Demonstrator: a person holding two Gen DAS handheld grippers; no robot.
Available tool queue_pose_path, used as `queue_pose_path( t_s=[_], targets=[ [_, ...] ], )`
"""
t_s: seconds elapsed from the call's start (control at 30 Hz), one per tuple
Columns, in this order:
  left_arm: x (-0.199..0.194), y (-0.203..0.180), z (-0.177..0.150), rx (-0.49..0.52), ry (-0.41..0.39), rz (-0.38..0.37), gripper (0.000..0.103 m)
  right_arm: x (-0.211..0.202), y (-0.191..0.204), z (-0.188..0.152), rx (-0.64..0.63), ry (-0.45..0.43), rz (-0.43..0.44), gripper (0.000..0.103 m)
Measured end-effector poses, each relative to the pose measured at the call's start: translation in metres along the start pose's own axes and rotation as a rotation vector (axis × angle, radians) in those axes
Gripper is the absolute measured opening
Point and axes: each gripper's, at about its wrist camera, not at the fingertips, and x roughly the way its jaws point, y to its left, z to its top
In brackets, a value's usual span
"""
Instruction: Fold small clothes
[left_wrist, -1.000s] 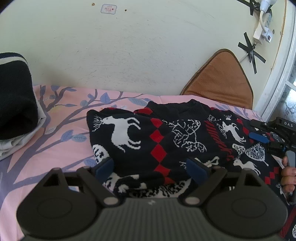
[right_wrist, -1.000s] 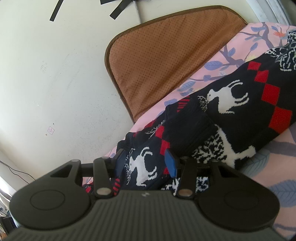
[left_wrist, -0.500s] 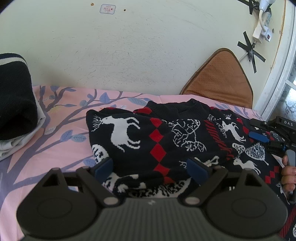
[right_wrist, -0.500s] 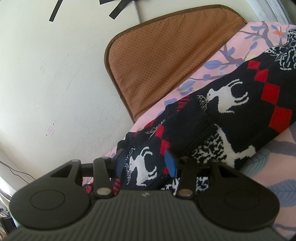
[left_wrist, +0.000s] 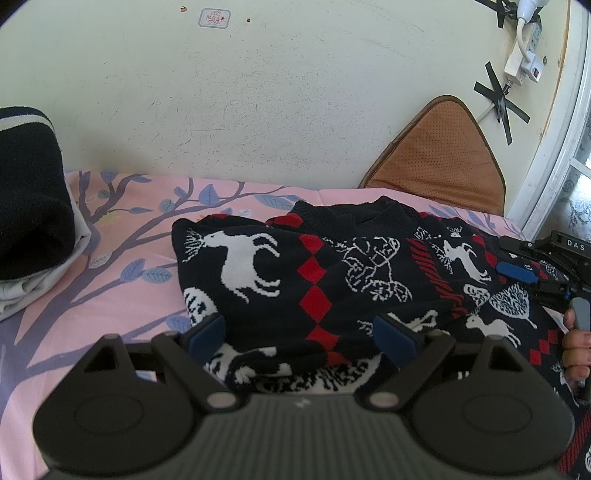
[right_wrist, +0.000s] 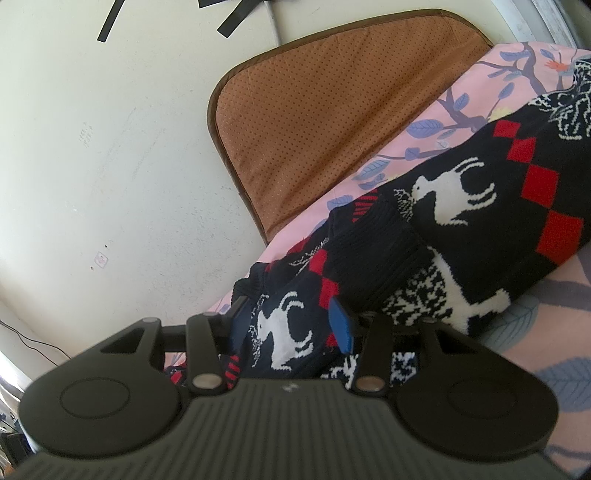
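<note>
I work over a bed sheet, pink with a grey-violet tree and blue leaves printed on it. The dark knitted sweater with white deer and red diamonds lies bunched across the middle of the sheet, its collar toward the wall. My left gripper hangs over the sweater's near hem with its jaws spread wide, one blue pad at each side of the cloth, pressing nothing. My right gripper sits at the sweater's other end, jaws about half apart with a fold of the deer knit between the blue pads; I cannot tell whether they pinch it. From the left wrist view, fingers of my right hand show at the handle. At the sheet's far left rests a stack of folded clothes, dark over white. Behind the bed stands a scuffed cream wall. A brown perforated cushion leans against it. Black tape crosses and a white power strip hang on the wall, beside a white window frame.
</note>
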Motion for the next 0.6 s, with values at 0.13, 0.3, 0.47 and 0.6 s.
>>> queue_pose_path(
  t_s=[0.13, 0.3, 0.47, 0.6],
  targets=[
    [-0.006, 0.007, 0.001, -0.031, -0.033, -0.033, 0.090, 0.000, 0.000, 0.000, 0.000, -0.002, 0.001, 0.050],
    [-0.014, 0.033, 0.007, -0.188, -0.090, -0.091, 0.084, -0.013, 0.016, -0.006, -0.132, -0.079, 0.007, 0.050],
    [-0.002, 0.040, 0.008, -0.225, -0.040, -0.064, 0.070, -0.004, 0.037, -0.018, -0.282, -0.005, 0.003, 0.043],
    [0.002, 0.019, 0.007, -0.104, -0.029, 0.027, 0.072, 0.014, 0.031, -0.016, -0.233, 0.093, -0.113, 0.038]
  ],
)
